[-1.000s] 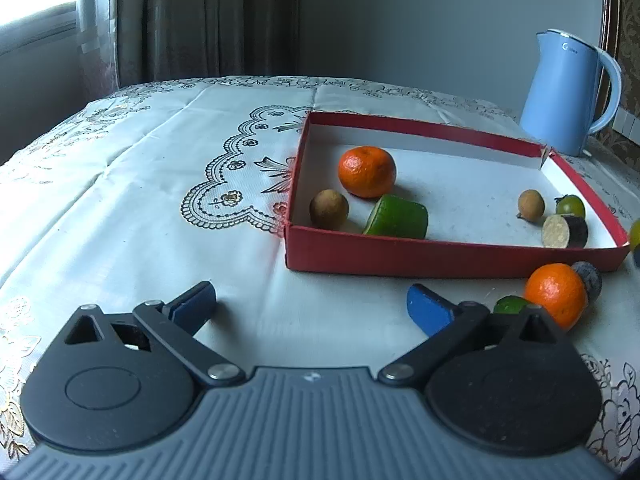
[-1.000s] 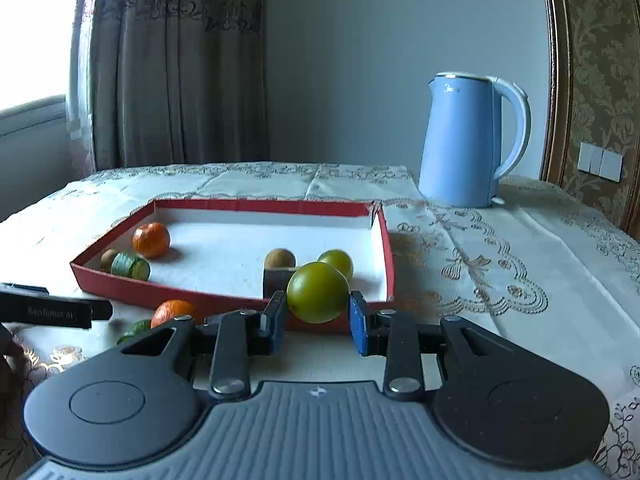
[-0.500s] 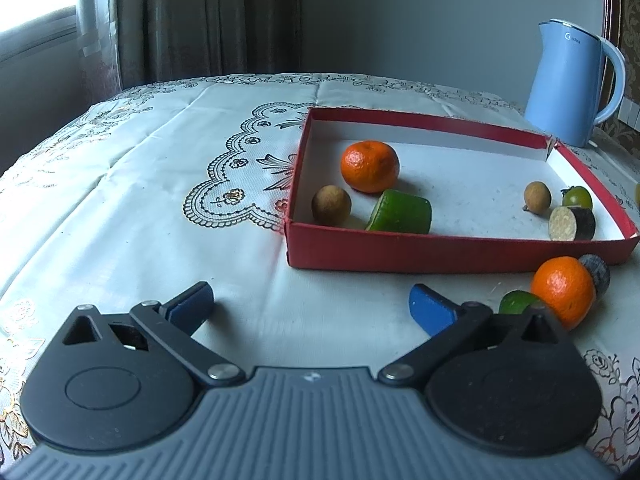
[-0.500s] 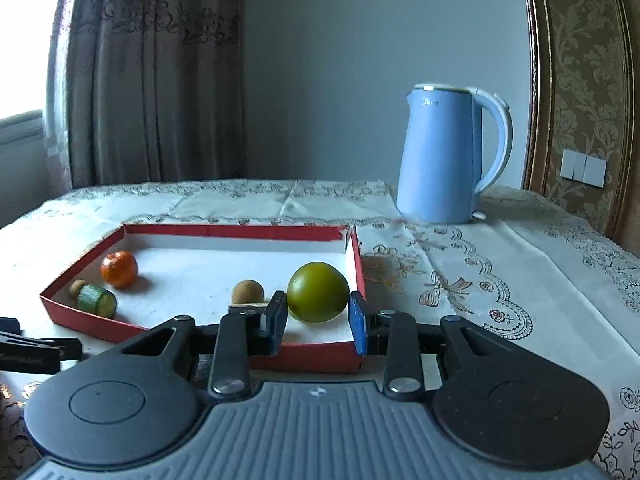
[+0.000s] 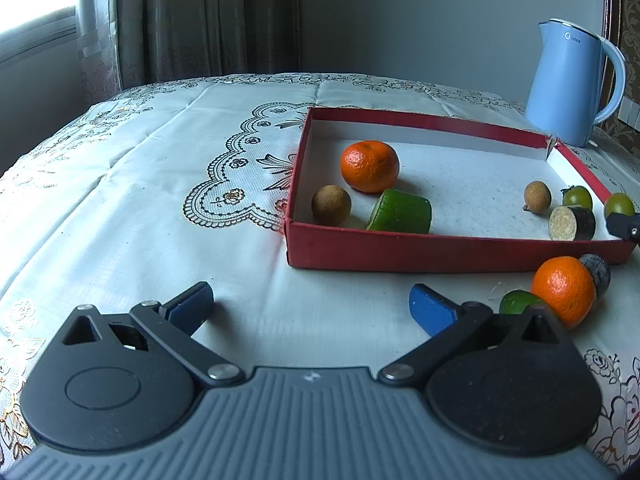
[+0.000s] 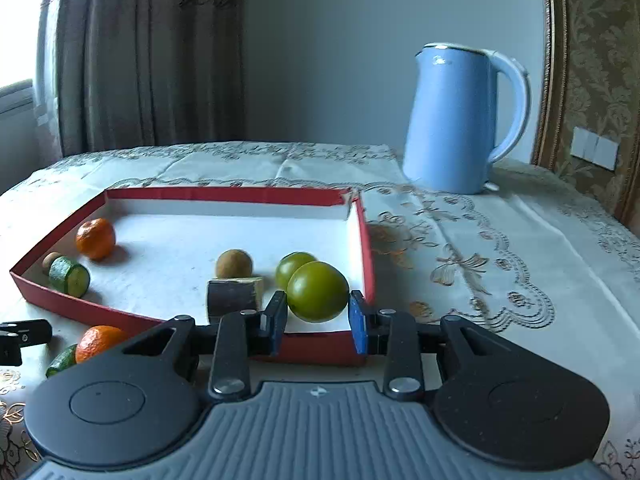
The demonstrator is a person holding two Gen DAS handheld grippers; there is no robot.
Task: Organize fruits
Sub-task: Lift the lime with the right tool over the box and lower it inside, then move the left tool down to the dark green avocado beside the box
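**Green fruit now carried over the box, not yet released**

Your left gripper (image 5: 310,306) sits in front of the red box (image 5: 440,250), on the cloth, jaws spread wide and nothing between them; it has not shifted over the last second. Inside the box, at its left end, lie an orange (image 5: 369,165), a brown fruit (image 5: 331,205) and a green cut piece (image 5: 401,212). Outside the box, just before its front right corner, a second orange (image 5: 563,291), a green piece (image 5: 516,302) and a dark piece (image 5: 596,276) remain unsorted.

Your right gripper (image 6: 318,320) is clenched on the green round fruit (image 6: 318,291), pads against both sides. A second ago that fruit hung before the box's front wall; it now hangs above the box floor, inside the right front corner, just beside another green fruit (image 6: 294,268) and a dark cut piece (image 6: 234,296).

Judgement: the carry is nearly complete. Lower slightly and release clear of the neighbouring fruit. Three items outside still await you.
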